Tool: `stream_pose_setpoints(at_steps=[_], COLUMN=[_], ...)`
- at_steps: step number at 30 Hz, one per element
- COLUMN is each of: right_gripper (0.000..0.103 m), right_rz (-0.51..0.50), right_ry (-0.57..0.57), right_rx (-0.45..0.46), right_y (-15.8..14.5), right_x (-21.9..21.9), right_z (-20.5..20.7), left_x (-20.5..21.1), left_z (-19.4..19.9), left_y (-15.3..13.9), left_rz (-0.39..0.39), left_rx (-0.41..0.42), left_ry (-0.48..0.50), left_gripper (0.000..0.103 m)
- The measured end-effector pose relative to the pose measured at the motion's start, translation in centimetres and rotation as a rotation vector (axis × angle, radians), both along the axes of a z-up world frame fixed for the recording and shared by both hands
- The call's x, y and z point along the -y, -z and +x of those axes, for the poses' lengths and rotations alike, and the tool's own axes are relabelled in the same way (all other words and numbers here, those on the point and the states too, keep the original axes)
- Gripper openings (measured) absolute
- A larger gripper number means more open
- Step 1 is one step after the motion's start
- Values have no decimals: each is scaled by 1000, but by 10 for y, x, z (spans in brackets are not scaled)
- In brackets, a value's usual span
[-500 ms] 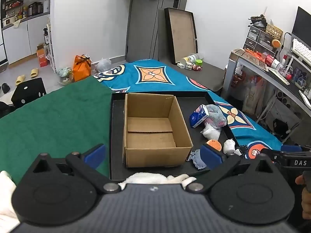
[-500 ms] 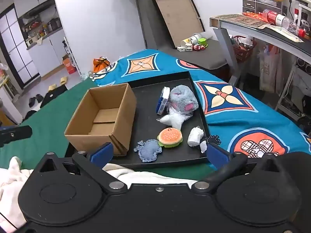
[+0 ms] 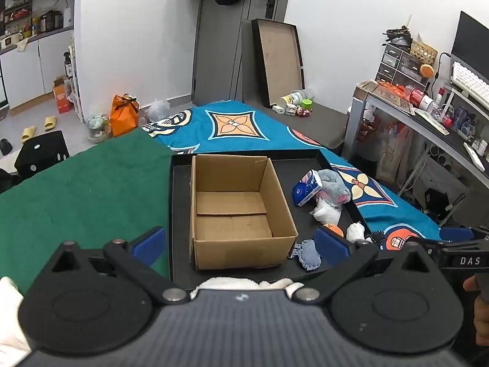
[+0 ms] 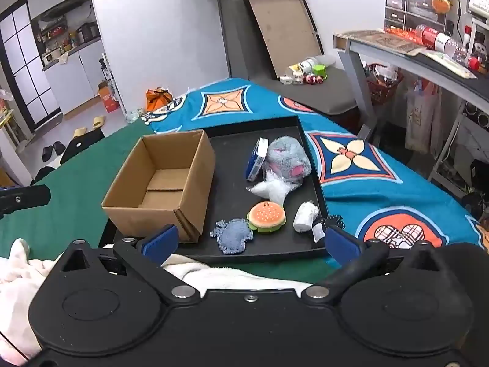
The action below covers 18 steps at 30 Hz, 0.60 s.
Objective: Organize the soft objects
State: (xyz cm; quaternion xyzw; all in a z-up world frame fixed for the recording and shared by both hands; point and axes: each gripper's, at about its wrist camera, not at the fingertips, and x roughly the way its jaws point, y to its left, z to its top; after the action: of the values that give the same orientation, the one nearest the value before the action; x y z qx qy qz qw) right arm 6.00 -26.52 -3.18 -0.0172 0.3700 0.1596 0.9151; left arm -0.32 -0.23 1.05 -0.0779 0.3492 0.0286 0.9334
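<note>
Left wrist view: the left gripper (image 3: 240, 243) gapes wide, holding nothing, low in the frame before the empty cardboard box (image 3: 237, 211) at center.

Right wrist view: the right gripper (image 4: 250, 240) is equally spread and empty; the burger plush (image 4: 266, 216), blue cloth (image 4: 233, 235) and grey plush (image 4: 287, 159) lie right of center on the black tray (image 4: 314, 180).

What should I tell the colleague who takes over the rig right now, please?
Left gripper: open, holding nothing, facing the cardboard box.
Right gripper: open, holding nothing, facing the near edge of the black tray.
Box: in the tray's left part, nothing visible inside.
Beside it in the tray: burger plush, blue knitted piece, grey plush, blue tissue pack, white star-shaped piece, white roll.
Done: nothing boxed.
Left: probably all the soft items go into the box; the burger plush and knitted piece lie nearest.
</note>
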Motion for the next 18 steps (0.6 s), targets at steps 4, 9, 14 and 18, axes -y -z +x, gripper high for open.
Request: stream_pose_setpoints(at_steps=[4, 9, 14, 18], right_gripper=[103, 103, 103, 103], right_rz=[1, 4, 2, -1], right_ry=[1, 5, 9, 8], right_rx=[8, 21, 23, 25], right_y=[-3, -6, -6, -6], right_x=[1, 2, 3, 3], right_z=[-2, -5, -4, -4], left_x=[1, 3, 4, 5], left_z=[0, -2, -2, -1], left_y=[1, 0, 2, 2], left_rz=[-1, 3, 1, -2], left_rx=[1, 11, 9, 8], left_ry=[4, 12, 9, 6], left_gripper=[102, 102, 102, 102])
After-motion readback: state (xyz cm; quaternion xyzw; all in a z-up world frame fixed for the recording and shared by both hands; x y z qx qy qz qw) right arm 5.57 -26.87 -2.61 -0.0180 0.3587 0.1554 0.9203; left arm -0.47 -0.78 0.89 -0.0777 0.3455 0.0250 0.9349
